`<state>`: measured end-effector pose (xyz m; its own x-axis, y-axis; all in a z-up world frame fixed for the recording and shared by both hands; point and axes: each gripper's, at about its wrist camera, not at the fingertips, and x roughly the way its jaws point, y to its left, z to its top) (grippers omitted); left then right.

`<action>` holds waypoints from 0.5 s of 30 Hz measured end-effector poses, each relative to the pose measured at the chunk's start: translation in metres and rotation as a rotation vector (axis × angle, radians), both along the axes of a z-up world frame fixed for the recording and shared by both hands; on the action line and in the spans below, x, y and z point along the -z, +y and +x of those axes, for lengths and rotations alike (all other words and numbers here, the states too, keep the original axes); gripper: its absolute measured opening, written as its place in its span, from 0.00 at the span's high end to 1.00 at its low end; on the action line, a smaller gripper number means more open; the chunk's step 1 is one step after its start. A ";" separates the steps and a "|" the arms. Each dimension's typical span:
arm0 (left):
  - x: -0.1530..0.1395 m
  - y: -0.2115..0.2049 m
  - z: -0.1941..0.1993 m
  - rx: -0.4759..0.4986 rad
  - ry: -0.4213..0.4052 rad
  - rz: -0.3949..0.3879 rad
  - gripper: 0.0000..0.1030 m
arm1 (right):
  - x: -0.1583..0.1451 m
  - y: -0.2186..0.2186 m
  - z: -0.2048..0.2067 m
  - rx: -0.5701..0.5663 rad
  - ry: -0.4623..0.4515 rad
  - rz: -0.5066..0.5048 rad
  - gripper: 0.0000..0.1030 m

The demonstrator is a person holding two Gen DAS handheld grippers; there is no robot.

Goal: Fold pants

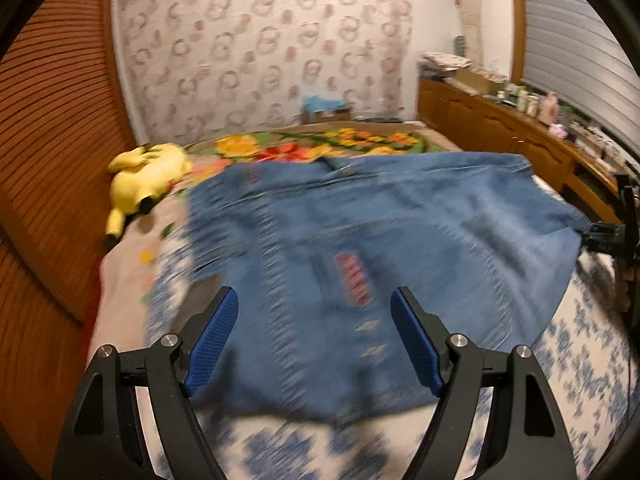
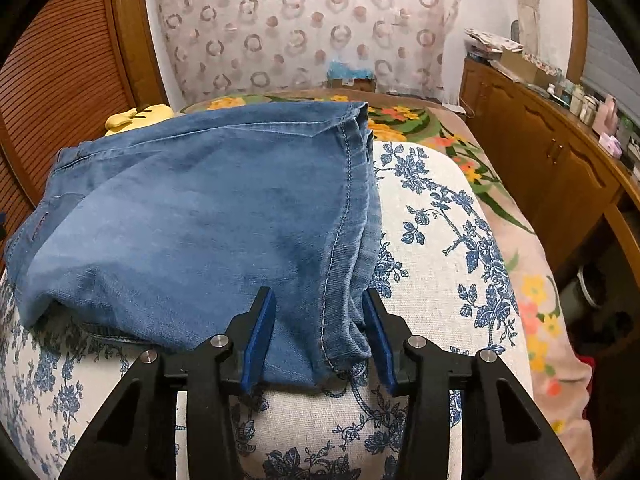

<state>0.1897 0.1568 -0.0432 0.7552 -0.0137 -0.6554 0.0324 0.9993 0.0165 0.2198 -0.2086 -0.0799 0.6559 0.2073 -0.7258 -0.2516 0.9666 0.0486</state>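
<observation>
The left tongs (image 1: pixel 314 336) were spread wide with nothing between the blue pads, hovering over the near edge of the jeans (image 1: pixel 360 240). The right tongs (image 2: pixel 318 340) were partly apart, their pads flanking a stitched corner of the jeans (image 2: pixel 200 216) without clearly pinching it; the cloth sat between them, at most brushing the left pad, so I judged them not clamped.

The jeans lay on a white cloth with blue flowers (image 2: pixel 432 216) spread over the bed, with a flowered blanket (image 1: pixel 320 146) beyond at twelve o'clock and a yellow plush toy (image 1: pixel 148 180) at ten o'clock in the left view.

By my reading, the fold was well along: in the right view several layers stacked up along the seamed edge at one o'clock, and the bundle looked compact, not a full leg length. What seemed left was perhaps one more fold and a smoothing of the loose lower edge. The left view was blurred, so its layer count was unclear.

In the right view the long axis ran roughly from eight o'clock to one o'clock, the stitched hem edge facing three o'clock. Which end held the waistband I could not tell for sure
</observation>
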 end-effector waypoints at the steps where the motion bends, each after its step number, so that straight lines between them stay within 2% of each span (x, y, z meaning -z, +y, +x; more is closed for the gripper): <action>1: 0.002 0.011 -0.007 -0.025 0.007 0.002 0.23 | 0.001 0.000 0.000 0.000 0.000 0.000 0.55; 7: 0.016 0.047 -0.020 -0.134 0.050 -0.021 0.23 | 0.000 0.000 0.001 0.000 0.000 -0.002 0.55; 10: 0.024 0.046 -0.013 -0.169 0.074 0.018 0.23 | 0.001 -0.001 0.001 0.000 0.000 -0.003 0.55; 15: 0.031 0.030 0.006 -0.170 0.112 0.024 0.23 | -0.001 0.000 -0.001 0.000 -0.001 -0.006 0.55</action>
